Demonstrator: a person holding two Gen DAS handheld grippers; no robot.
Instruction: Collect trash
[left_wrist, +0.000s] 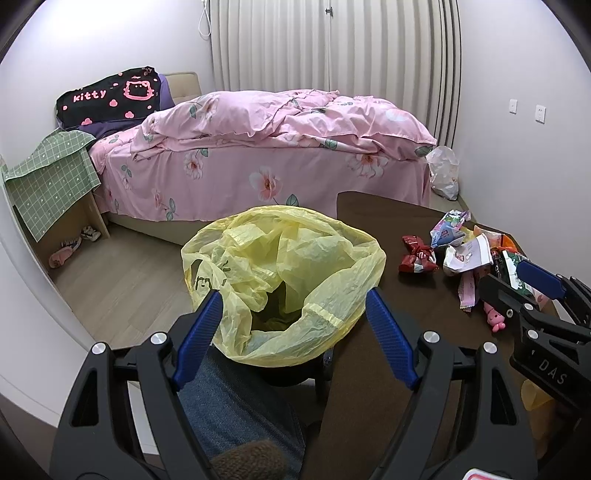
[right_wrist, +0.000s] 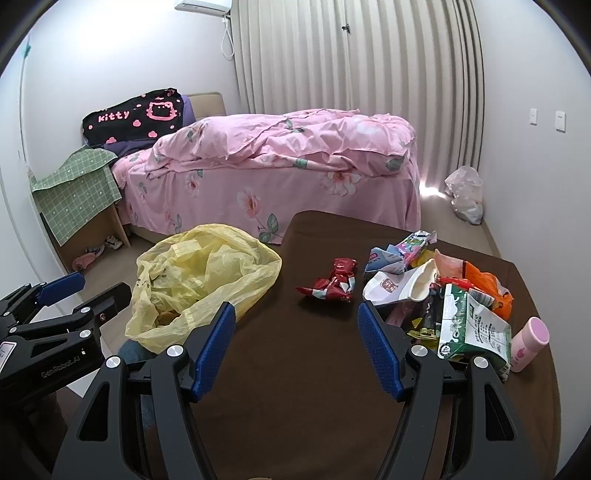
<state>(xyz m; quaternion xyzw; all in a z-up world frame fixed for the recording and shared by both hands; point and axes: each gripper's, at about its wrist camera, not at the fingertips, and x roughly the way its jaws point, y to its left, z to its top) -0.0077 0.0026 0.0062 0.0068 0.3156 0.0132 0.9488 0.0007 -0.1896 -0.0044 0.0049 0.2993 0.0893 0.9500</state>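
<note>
My table is covered in dark brown cloth. A red wrapper lies alone near its middle. To the right sits a heap of trash: crumpled packets, a white paper bag, an orange bag, and a green-and-white carton at the near side. A pink bottle lies just right of the carton. The yellow bag gapes open at the table's left edge; whether it rests on the table I can't tell.
</note>
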